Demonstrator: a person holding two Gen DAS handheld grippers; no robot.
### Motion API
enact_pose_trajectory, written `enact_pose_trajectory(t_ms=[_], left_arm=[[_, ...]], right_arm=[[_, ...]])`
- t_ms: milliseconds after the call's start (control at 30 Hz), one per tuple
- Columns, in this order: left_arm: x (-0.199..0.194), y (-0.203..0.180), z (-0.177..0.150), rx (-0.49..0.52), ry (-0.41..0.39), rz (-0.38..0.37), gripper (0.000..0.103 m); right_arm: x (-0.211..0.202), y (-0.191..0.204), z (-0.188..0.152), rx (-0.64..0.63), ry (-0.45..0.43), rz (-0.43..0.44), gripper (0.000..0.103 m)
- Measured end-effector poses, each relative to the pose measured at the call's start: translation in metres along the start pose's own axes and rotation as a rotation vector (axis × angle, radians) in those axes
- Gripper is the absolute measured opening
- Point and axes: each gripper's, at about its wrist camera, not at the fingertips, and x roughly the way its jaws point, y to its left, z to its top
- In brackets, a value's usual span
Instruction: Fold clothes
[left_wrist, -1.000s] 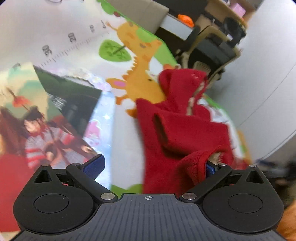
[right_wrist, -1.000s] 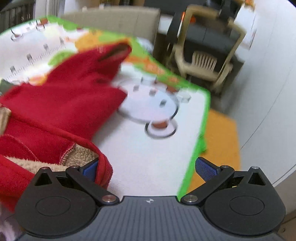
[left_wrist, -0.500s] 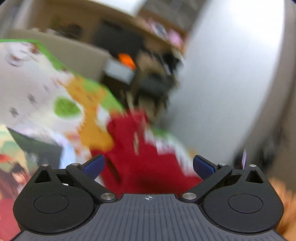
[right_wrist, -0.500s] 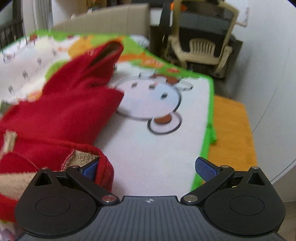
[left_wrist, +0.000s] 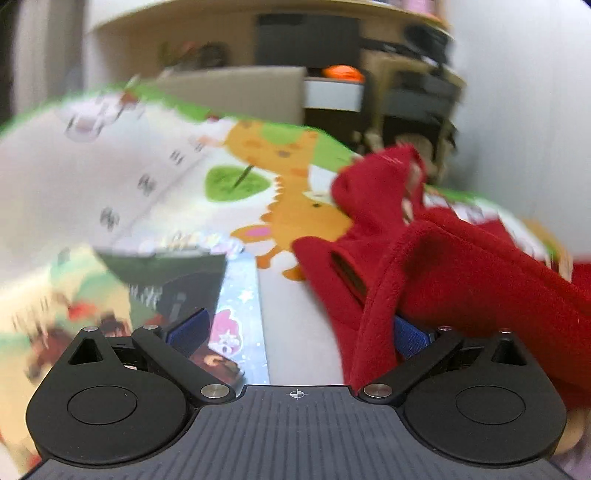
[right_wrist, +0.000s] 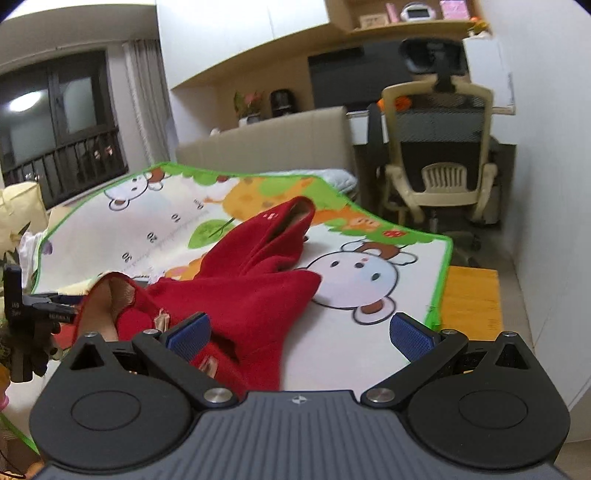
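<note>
The red fleece hoodie (right_wrist: 243, 291) lies bunched near the middle of the cartoon play mat (right_wrist: 388, 332), hood toward the mat's far edge, sleeves crossed but no neat fold made. The left gripper (left_wrist: 295, 332) and right gripper (right_wrist: 295, 332) both gape wide, gripping nothing; red cloth merely drapes over the left's right finger. Most folding appears left to do.

The fleece garment (right_wrist: 255, 284) is plain red with a tan lining. Under it, the play mat (right_wrist: 369, 295) is white, green-edged, printed with cartoon bears and an orange giraffe; the tongs' pads (right_wrist: 412, 338) are blue.
</note>
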Motion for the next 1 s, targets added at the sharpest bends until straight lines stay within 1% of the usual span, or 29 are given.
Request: enact_pose_trajectory(t_ms=[67,133,200,300,367,400,433,533,567,600,633,667,700,733,767,800,867,900,933,1000], left_arm=[[0.002,0.009,-0.005,-0.043,0.024,0.001,0.103],[-0.001,0.008,-0.011,-0.029,0.029,-0.002,0.103],[-0.002,0.007,-0.015,-0.027,0.028,-0.03,0.103],[0.002,0.013,-0.009,-0.096,0.02,-0.091,0.103],[0.006,0.017,-0.004,-0.154,0.014,-0.116,0.103],[0.009,0.017,-0.003,-0.162,0.016,-0.11,0.103],[0.012,0.014,-0.002,-0.155,0.023,-0.087,0.103],[0.014,0.011,-0.002,-0.116,0.042,-0.003,0.103],[0.012,0.015,-0.002,-0.117,0.044,0.013,0.103],[0.009,0.02,-0.002,-0.123,0.043,0.02,0.103],[0.004,0.027,-0.002,-0.139,0.034,0.009,0.103],[-0.002,0.034,-0.001,-0.157,0.022,-0.007,0.103],[-0.01,0.042,-0.001,-0.18,0.002,-0.032,0.103],[-0.017,0.05,-0.001,-0.204,-0.019,-0.057,0.103],[-0.024,0.057,0.0,-0.229,-0.036,-0.096,0.103],[-0.029,0.064,0.0,-0.26,-0.048,-0.168,0.103],[-0.036,0.073,0.001,-0.312,-0.053,-0.345,0.103],[-0.035,0.072,0.002,-0.316,-0.05,-0.403,0.103],[-0.034,0.069,0.003,-0.312,-0.044,-0.443,0.103],[-0.024,0.053,0.004,-0.271,-0.017,-0.437,0.103]], right_arm=[[-0.008,-0.003,-0.008,-0.016,-0.002,-0.013,0.103],[-0.017,-0.008,-0.022,-0.037,0.018,-0.002,0.103],[-0.023,-0.006,-0.04,-0.065,0.062,0.002,0.103],[-0.01,0.008,-0.064,-0.136,0.14,-0.014,0.103],[0.005,0.021,-0.067,-0.169,0.132,-0.005,0.103],[0.015,0.023,-0.062,-0.157,0.113,-0.026,0.103],[0.026,0.025,-0.056,-0.141,0.091,-0.051,0.103],[0.071,0.011,-0.033,-0.002,0.043,-0.158,0.103],[0.09,0.006,-0.027,0.015,0.046,-0.205,0.103],[0.105,0.002,-0.026,-0.002,0.061,-0.251,0.103],[0.119,-0.002,-0.025,-0.023,0.076,-0.298,0.103],[0.128,-0.006,-0.027,-0.037,0.092,-0.323,0.102],[0.132,-0.01,-0.027,-0.031,0.101,-0.348,0.1],[0.131,-0.014,-0.027,-0.006,0.105,-0.35,0.096],[0.124,-0.022,-0.028,0.051,0.098,-0.303,0.096],[0.114,-0.03,-0.029,0.133,0.082,-0.232,0.095],[0.093,-0.046,-0.035,0.316,0.043,-0.089,0.095],[0.085,-0.049,-0.04,0.369,0.027,-0.035,0.094],[0.078,-0.052,-0.044,0.418,0.011,0.019,0.094],[0.074,-0.051,-0.052,0.447,0.005,0.078,0.094]])
